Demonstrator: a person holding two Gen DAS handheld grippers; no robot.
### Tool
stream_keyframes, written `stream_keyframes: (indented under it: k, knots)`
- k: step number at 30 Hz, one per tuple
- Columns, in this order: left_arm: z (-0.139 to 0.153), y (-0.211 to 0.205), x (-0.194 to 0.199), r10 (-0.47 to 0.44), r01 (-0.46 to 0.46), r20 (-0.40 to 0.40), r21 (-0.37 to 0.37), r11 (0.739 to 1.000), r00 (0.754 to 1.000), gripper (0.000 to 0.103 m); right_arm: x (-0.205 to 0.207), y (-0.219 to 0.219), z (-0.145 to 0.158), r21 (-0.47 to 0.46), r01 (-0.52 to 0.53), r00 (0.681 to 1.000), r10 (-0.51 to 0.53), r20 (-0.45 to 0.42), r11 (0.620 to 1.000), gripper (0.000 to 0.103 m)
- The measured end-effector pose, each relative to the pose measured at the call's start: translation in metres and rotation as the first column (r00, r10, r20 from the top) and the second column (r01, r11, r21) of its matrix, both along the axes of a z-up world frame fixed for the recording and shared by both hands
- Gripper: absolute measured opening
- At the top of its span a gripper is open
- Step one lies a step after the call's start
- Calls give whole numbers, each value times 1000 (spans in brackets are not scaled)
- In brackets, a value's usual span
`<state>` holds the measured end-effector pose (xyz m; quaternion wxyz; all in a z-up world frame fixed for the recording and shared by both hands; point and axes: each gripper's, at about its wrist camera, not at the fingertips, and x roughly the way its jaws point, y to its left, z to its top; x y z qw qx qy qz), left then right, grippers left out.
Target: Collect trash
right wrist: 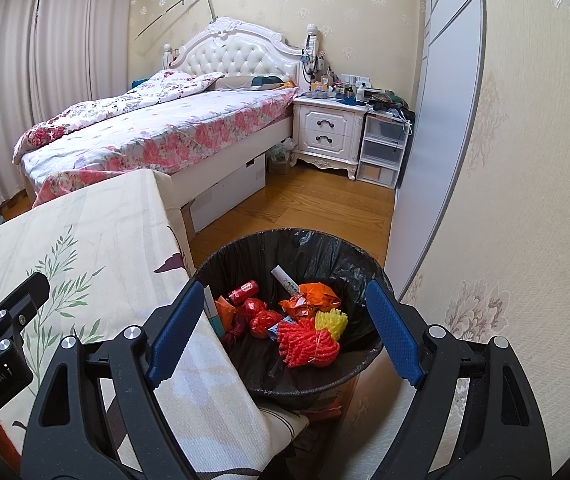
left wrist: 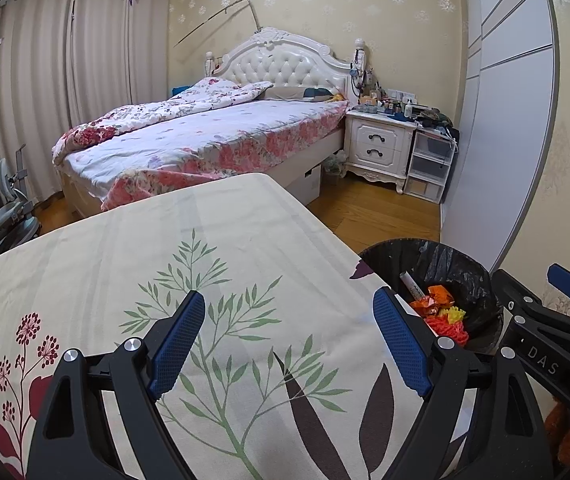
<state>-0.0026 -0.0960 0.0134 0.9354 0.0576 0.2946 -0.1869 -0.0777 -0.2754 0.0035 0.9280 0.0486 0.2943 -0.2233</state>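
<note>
A round trash bin (right wrist: 285,384) lined with a black bag stands on the floor beside the table's right edge; it also shows in the left wrist view (left wrist: 465,268). Inside lie a red foam net (right wrist: 309,344), a yellow foam net (right wrist: 331,322), orange wrappers (right wrist: 313,300), a red can (right wrist: 243,292) and a white tube (right wrist: 283,278). My right gripper (right wrist: 283,328) hangs open above the bin with nothing between its fingers. My left gripper (left wrist: 291,340) is open over the cloth-covered table (left wrist: 165,264), holding nothing. No loose trash shows on the cloth.
A bed (left wrist: 205,136) with a floral cover stands behind the table. A white nightstand (left wrist: 381,148) crowded with small items and a plastic drawer unit (left wrist: 431,164) sit at the back right. A tall wardrobe (left wrist: 497,120) lines the right wall. Wooden floor (right wrist: 317,208) lies between.
</note>
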Motion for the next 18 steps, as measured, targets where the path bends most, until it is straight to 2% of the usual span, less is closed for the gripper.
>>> stream_keyframes:
  k: [10,18]
  knots:
    - [2,-1,-4,4,-5,41,18,1000,999,83,1,2,-5,-1,-5,1000,5,-5,1000,81]
    - [1,7,4,-4,4,4,-17,1000,1000,83,3,5,-9,-2,-11,1000,11,-10,1000,81]
